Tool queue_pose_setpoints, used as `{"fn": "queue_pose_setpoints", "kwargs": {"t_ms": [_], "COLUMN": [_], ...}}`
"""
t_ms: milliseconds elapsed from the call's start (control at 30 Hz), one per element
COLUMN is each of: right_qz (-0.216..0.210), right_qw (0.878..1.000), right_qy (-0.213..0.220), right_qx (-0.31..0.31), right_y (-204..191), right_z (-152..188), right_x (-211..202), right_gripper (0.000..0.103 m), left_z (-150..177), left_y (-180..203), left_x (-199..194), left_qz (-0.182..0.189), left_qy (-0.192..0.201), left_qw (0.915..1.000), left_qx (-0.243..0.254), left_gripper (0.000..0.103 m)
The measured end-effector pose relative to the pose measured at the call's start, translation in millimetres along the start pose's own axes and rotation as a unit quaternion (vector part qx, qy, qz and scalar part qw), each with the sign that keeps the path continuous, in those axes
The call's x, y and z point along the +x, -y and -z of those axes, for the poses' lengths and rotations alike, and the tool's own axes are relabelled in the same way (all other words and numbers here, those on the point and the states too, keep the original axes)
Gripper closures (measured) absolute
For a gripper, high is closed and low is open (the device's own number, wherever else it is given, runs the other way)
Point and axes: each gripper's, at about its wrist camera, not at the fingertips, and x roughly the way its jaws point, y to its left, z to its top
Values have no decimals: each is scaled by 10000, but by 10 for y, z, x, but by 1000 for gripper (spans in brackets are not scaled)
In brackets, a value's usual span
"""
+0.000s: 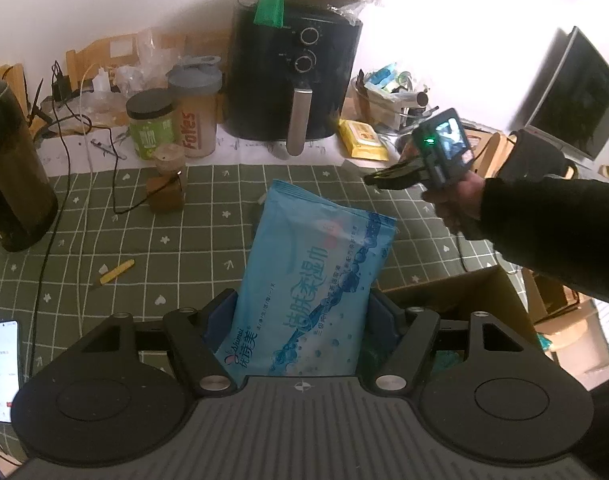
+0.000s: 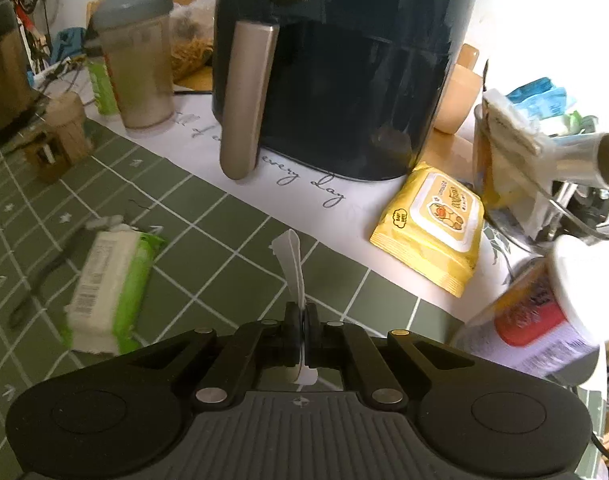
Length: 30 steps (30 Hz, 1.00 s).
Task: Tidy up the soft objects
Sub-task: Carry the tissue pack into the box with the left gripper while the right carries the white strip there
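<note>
Blue wipes pack [image 1: 316,280] sits gripped in the left tongs [image 1: 304,320], its lower end hidden. Right tongs [image 2: 301,320] pinch a thin white strip [image 2: 292,268] — material unclear. Two more packs: yellow [image 2: 432,236] at 2 o'clock, green-white [image 2: 108,288] at 9, on the desk [image 2: 208,232].

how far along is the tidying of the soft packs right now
Nothing looks put away yet. In hand: the left claw grips the blue wipes pack beside an open cardboard box; the right claw is shut on a thin white strip. Left on the table: the yellow wipes pack and the green-and-white pack.
</note>
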Motion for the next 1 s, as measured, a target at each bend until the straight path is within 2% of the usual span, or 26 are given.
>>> {"fn": "queue_pose_setpoints", "kwargs": {"t_ms": [433, 767, 1000], "right_qz": [-353, -423, -300], "right_qw": [9983, 9936, 9913], "right_qy": [223, 505, 701], "right_qx": [406, 923, 1075], "right_y": [116, 100, -47], "right_z": [195, 493, 686], "right_x": [-887, -1693, -2208], "right_gripper": [99, 99, 99], "left_z": [-93, 20, 138], "left_y": [-49, 77, 83], "left_x": [-112, -63, 16], "left_qz": [42, 643, 1078], "left_qy": [137, -90, -312], "left_qw": [9999, 9978, 9932], "left_qx": [65, 130, -310], "left_gripper": [34, 34, 34]}}
